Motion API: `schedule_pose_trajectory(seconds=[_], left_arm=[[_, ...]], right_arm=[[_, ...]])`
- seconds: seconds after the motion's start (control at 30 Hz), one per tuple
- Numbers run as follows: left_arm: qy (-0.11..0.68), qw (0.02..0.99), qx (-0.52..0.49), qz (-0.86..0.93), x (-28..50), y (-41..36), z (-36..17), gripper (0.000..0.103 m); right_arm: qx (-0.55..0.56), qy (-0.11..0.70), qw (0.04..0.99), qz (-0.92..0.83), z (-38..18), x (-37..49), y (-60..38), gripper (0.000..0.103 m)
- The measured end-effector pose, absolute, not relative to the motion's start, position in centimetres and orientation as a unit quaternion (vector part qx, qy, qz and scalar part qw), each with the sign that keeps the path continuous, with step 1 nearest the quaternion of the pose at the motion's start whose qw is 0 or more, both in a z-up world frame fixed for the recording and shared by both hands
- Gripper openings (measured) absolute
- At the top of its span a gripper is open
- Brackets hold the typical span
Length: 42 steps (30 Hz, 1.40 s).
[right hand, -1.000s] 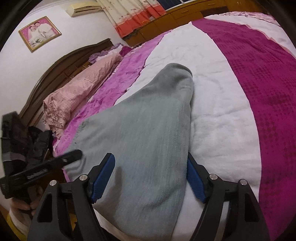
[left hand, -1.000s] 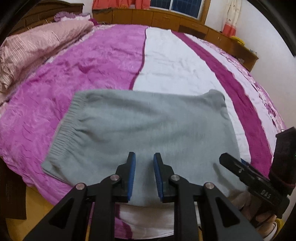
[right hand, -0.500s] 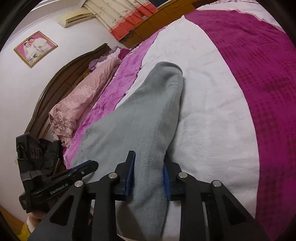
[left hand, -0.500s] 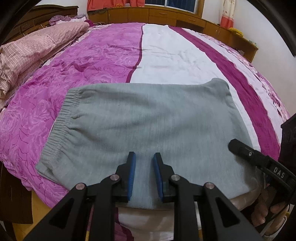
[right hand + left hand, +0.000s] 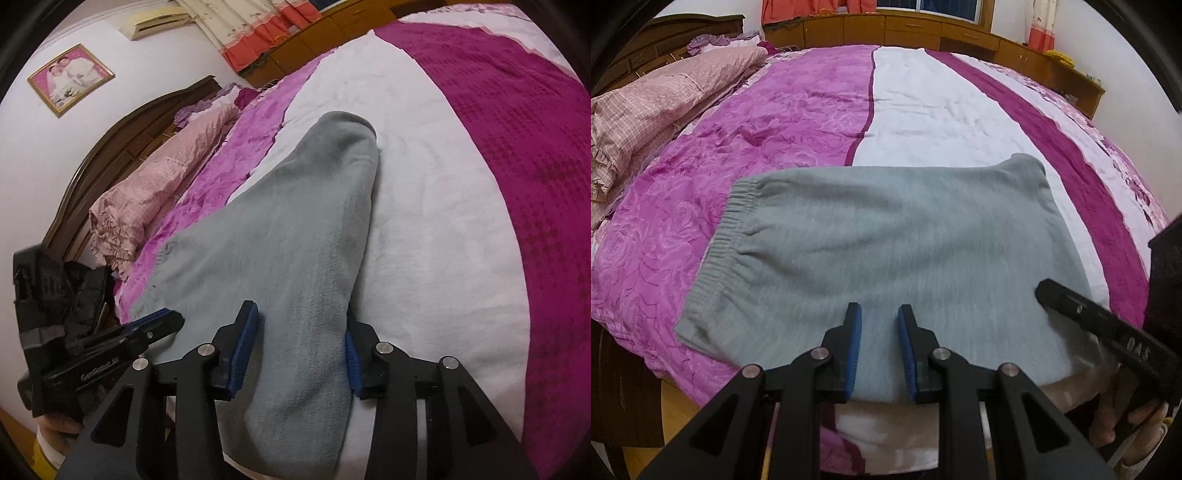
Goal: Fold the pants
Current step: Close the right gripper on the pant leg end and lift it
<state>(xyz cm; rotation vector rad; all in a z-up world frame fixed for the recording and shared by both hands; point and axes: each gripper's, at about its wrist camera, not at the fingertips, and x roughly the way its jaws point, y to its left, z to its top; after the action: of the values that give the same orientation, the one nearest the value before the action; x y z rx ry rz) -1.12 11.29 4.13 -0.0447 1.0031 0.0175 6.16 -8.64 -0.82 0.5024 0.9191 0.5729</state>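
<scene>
Grey knit pants (image 5: 886, 254) lie folded flat near the front edge of the bed, elastic waistband at the left; they also show in the right wrist view (image 5: 295, 236). My left gripper (image 5: 879, 347) sits over the near edge of the pants, jaws narrowly apart with grey cloth between the blue pads; whether it grips is unclear. My right gripper (image 5: 299, 354) is open, its jaws standing either side of the pants' right end. The right gripper also shows in the left wrist view (image 5: 1108, 332), and the left gripper in the right wrist view (image 5: 122, 347).
The bed cover (image 5: 798, 110) has pink, white and magenta stripes. Pink pillows (image 5: 657, 107) lie at the far left by the wooden headboard (image 5: 122, 147). Wooden cabinets (image 5: 923, 29) run along the far wall. The bed's front edge is just below the grippers.
The right gripper, closed on the pants half a second ago, has opened. The left gripper has shifted slightly; the pants lie in much the same place.
</scene>
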Motion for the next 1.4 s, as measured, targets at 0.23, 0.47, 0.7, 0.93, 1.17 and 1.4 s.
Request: schedule_pose_trajectory(seconds=[0.23, 0.47, 0.7, 0.93, 1.17, 1.4], left_arm=[[0.481, 0.876, -0.034, 0.002, -2.0, 12.6, 4.3, 0.021], [0.477, 0.877, -0.051, -0.009, -2.2, 13.3, 3.9, 0.021], [0.469, 0.881, -0.054, -0.017, -2.7, 13.4, 3.7, 0.021], [0.465, 0.883, -0.062, -0.015, -2.9, 14.8, 5.3, 0.021], [0.447, 0.893, -0.053, 0.004, -3.1, 18.8, 8.2, 0.021], [0.434, 0.898, -0.067, 0.039, -3.4, 23.8, 9.3, 0.021]], right_arm=[[0.251, 0.45, 0.819, 0.252, -0.1, 6.5, -9.0, 0.018], [0.222, 0.418, 0.841, 0.262, 3.5, 5.4, -8.3, 0.01], [0.188, 0.401, 0.855, 0.268, 6.6, 4.6, -6.7, 0.01], [0.128, 0.394, 0.867, 0.276, 9.5, 4.5, -4.2, 0.01], [0.091, 0.394, 0.865, 0.297, 12.1, 4.9, -1.1, 0.01], [0.122, 0.407, 0.837, 0.345, 13.3, 6.0, 3.4, 0.01]])
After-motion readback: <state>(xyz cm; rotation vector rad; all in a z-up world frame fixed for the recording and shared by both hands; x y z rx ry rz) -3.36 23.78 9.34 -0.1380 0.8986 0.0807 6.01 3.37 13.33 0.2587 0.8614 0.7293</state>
